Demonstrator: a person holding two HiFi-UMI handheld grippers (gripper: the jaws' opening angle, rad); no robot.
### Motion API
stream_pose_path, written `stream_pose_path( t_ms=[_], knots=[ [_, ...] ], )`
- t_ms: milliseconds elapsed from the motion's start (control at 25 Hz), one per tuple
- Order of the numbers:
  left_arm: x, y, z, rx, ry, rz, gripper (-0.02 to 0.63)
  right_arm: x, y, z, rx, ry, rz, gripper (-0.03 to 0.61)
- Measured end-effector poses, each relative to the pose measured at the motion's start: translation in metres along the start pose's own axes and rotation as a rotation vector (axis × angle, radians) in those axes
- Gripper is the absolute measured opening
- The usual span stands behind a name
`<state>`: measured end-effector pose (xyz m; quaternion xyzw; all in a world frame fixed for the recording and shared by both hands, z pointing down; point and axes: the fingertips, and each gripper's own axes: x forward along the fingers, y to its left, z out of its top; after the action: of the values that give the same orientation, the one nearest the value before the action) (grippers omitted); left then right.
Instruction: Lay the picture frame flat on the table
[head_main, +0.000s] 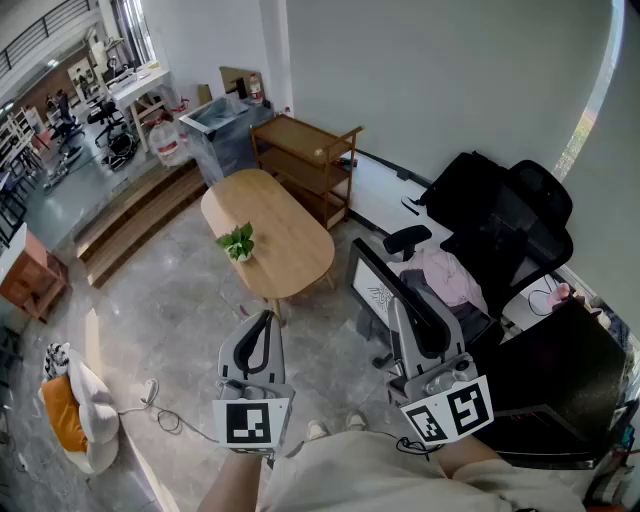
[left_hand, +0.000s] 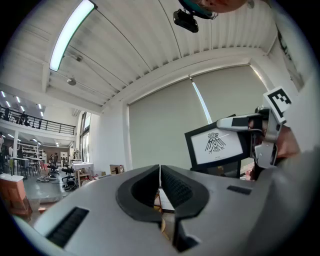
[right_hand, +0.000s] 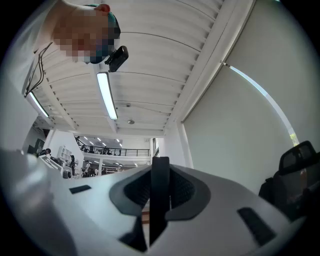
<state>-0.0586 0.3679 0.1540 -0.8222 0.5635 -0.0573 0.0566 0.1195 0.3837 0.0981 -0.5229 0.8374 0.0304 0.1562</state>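
The picture frame (right_hand: 159, 200) is clamped edge-on between the jaws of the right gripper (right_hand: 160, 186) and held upright in the air, while the left gripper (left_hand: 160, 187) is shut on nothing; the table (head_main: 290, 235) is seen ahead and leftward, well apart from the frame

The right tool (head_main: 403, 302) covers the near edge of the picture frame (head_main: 370, 285) (printed caption unreadable).

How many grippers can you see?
2. The left gripper is at the bottom middle, shut and empty. The right gripper is just right of it, shut on the frame. None seem hidden.
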Motion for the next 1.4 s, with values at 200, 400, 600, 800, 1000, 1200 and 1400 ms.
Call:
stream_pose_path(
  t_ms=[200,400,600,800,1000,1200,1400],
  knots=[
    [0.005,-0.002,-0.004,0.008,0.004,-0.014,0.012,0.001,-0.007,-0.006,0.032,0.005,-0.009,0.049],
    [0.015,-0.008,-0.006,0.014,0.016,-0.022,0.012,0.003,-0.016,-0.008,0.032,0.012,-0.009,0.049],
    [0.029,-0.018,-0.008,0.018,0.030,-0.030,0.012,0.002,-0.030,-0.015,0.047,0.030,-0.007,0.049],
    [0.041,-0.032,-0.012,0.017,0.041,-0.023,0.012,-0.001,-0.047,-0.020,0.064,0.039,0.004,0.049],
    [0.052,-0.049,-0.015,0.010,0.052,-0.006,0.012,-0.003,-0.068,-0.022,0.074,0.044,0.023,0.049],
    [0.062,-0.065,-0.020,0.032,0.053,0.001,0.012,-0.007,-0.083,-0.026,0.096,0.036,0.048,0.049],
    [0.068,-0.072,-0.025,0.010,0.060,0.023,0.012,-0.005,-0.094,-0.031,0.096,0.041,0.063,0.049]
  ],
)
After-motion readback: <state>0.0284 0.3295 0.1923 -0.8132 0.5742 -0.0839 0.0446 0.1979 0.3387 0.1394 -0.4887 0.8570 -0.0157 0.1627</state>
